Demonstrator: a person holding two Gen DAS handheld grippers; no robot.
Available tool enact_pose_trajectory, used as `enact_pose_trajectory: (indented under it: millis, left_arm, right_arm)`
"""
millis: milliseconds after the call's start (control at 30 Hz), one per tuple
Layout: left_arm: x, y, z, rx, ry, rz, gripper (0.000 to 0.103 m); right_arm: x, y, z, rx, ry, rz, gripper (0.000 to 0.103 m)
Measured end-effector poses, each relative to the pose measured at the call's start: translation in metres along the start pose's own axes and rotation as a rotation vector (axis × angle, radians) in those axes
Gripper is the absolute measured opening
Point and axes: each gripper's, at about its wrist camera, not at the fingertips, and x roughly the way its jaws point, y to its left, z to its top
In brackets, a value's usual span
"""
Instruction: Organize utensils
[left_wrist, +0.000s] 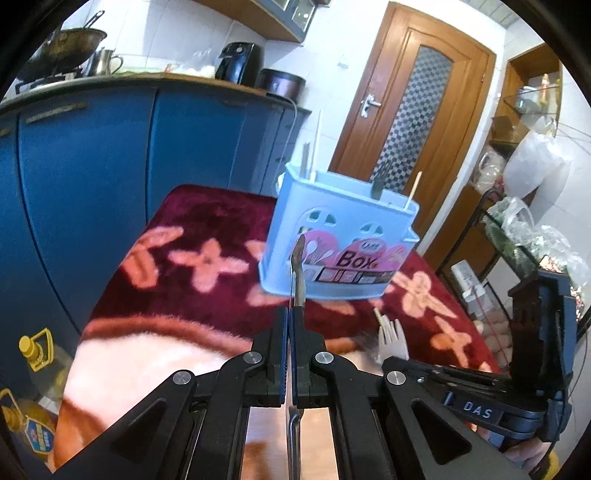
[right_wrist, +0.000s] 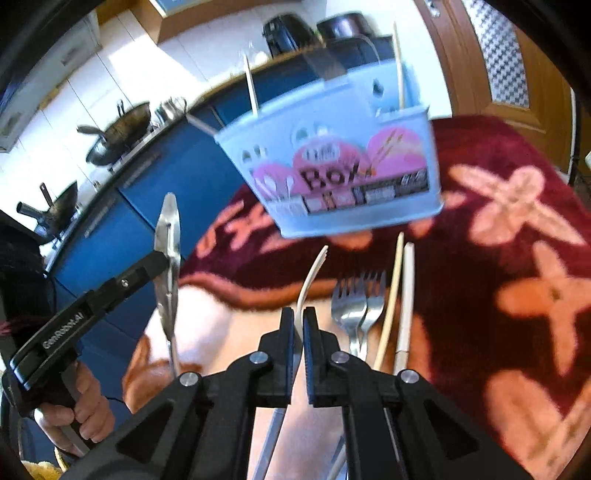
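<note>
A light blue utensil box (left_wrist: 338, 243) labelled "Box" stands on the red flowered cloth (left_wrist: 207, 221), with chopsticks and a black fork in it. My left gripper (left_wrist: 290, 314) is shut on a metal spoon (left_wrist: 298, 266), held edge-on and raised in front of the box. In the right wrist view the same spoon (right_wrist: 168, 236) shows at the left. My right gripper (right_wrist: 299, 314) is shut on a white plastic fork (right_wrist: 314, 273), raised before the box (right_wrist: 332, 166). Two metal forks (right_wrist: 358, 302) and chopsticks (right_wrist: 400, 295) lie on the cloth beside it.
Blue kitchen cabinets (left_wrist: 92, 166) with woks and a kettle stand behind the table. A wooden door (left_wrist: 413, 110) is at the back right. A rack with plastic bags (left_wrist: 524, 221) stands right of the table. Oil bottles (left_wrist: 33, 406) sit on the floor at the left.
</note>
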Motion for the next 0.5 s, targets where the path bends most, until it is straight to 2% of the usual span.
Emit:
enact_pose_trajectory:
  millis: [300,500]
  left_arm:
    - [-0.022,-0.019,0.019,0.027,-0.086,-0.034,0.0]
    - [-0.026,-0.031,0.041,0.048,-0.133,-0.036,0.0]
  right_arm:
    - [-0.048,0.012,0.019,-0.048,-0.183,-0.031,0.006]
    - [-0.067,0.013,0.035,-0.088,-0.259,-0.047,0.006]
